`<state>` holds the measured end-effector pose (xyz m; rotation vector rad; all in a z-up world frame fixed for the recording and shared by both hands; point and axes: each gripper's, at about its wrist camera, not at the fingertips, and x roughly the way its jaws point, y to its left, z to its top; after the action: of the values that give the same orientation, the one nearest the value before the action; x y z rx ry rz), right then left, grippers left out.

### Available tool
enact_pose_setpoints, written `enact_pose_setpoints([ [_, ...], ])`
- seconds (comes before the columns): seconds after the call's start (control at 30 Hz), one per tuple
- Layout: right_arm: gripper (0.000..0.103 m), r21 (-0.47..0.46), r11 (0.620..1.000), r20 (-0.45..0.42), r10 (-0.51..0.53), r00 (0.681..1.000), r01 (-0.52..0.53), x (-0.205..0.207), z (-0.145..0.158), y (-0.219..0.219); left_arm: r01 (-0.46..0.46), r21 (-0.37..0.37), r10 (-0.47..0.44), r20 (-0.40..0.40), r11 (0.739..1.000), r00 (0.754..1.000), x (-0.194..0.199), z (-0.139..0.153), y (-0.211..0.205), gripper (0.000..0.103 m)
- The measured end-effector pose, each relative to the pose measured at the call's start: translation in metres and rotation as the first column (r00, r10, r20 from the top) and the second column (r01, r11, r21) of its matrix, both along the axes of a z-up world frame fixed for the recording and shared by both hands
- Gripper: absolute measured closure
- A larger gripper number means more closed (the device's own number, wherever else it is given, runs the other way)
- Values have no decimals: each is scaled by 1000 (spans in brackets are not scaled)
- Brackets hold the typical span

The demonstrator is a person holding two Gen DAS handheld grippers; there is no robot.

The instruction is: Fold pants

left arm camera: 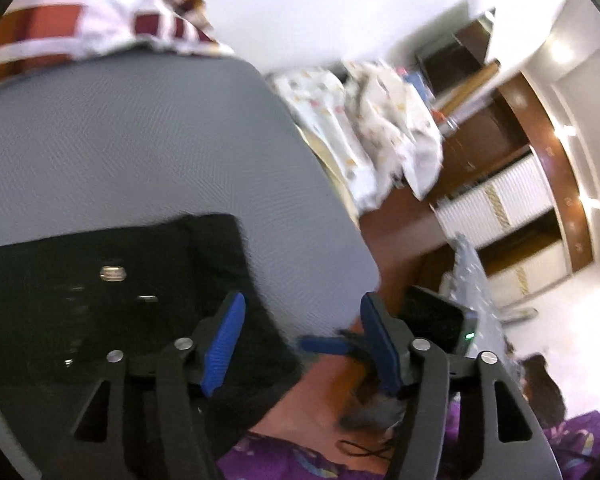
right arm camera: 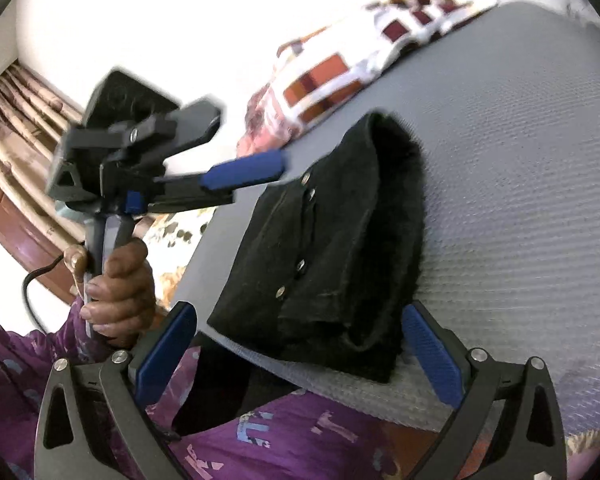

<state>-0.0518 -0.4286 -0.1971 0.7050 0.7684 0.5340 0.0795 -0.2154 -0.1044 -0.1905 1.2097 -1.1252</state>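
Pants lie on mat.

A home bedroom: grey mattress with patterned bedding at its far end, brown wardrobe off right, curtains at left, rumpled printed sheet.

Black pants folded compact, flat on grey mattress edge.

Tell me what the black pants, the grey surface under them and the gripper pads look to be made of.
Black pants: matte woven fabric, likely denim or heavy cotton; fuzzy folded edge, metal studs. Grey surface: apparently a textured mat or padded cover; fine ribbed weave, dull finish. Blue pads on the right gripper: probably rubber or soft plastic; ridged face, no gloss.
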Motion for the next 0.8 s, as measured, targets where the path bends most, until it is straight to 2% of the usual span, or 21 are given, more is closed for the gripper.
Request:
enact_pose_setpoints([
  [0.1,1,29,998,27,-51,998,51,-11,12,-16,-78,12,78,-3,997,997,5,-8,31,39],
  [0.2,3,48,997,68,-62,996,58,-20,26,-15,-161,63,160,10,985,987,5,-28,63,39],
  [0.27,7,-10,999,81,-44,996,45,-22,33,-3,-200,113,197,40,973,980,0,-41,84,39],
  [0.33,12,-136,990,85,-21,996,32,-19,36,18,-232,161,222,73,959,972,-7,-52,102,39],
  [0.37,16,-167,986,82,-8,997,22,-17,35,24,-241,180,229,87,954,970,-10,-55,105,39],
  [0.4,23,-181,983,73,3,997,11,-15,31,29,-249,197,234,99,948,967,-14,-58,114,39],
  [0.47,29,-210,978,44,1,999,8,-7,22,36,-265,219,245,113,939,963,-21,-63,130,39],
  [0.53,32,-247,969,24,-8,1000,14,2,15,39,-270,226,253,103,936,962,-26,-68,140,39],
  [0.63,36,-253,967,8,-15,1000,17,10,10,39,-287,211,277,79,934,958,-28,-72,148,39],
  [0.67,40,-254,967,7,-15,1000,17,11,10,40,-292,207,283,72,934,956,-28,-73,149,39],
  [0.73,60,-286,958,8,-15,1000,16,13,13,43,-298,207,292,60,932,955,-28,-74,151,39],
  [0.77,78,-318,948,15,-16,1000,20,13,17,45,-298,208,292,57,932,955,-29,-74,152,39],
  [0.8,83,-327,945,19,-15,1000,21,12,19,46,-296,209,291,55,932,955,-29,-74,153,39],
])
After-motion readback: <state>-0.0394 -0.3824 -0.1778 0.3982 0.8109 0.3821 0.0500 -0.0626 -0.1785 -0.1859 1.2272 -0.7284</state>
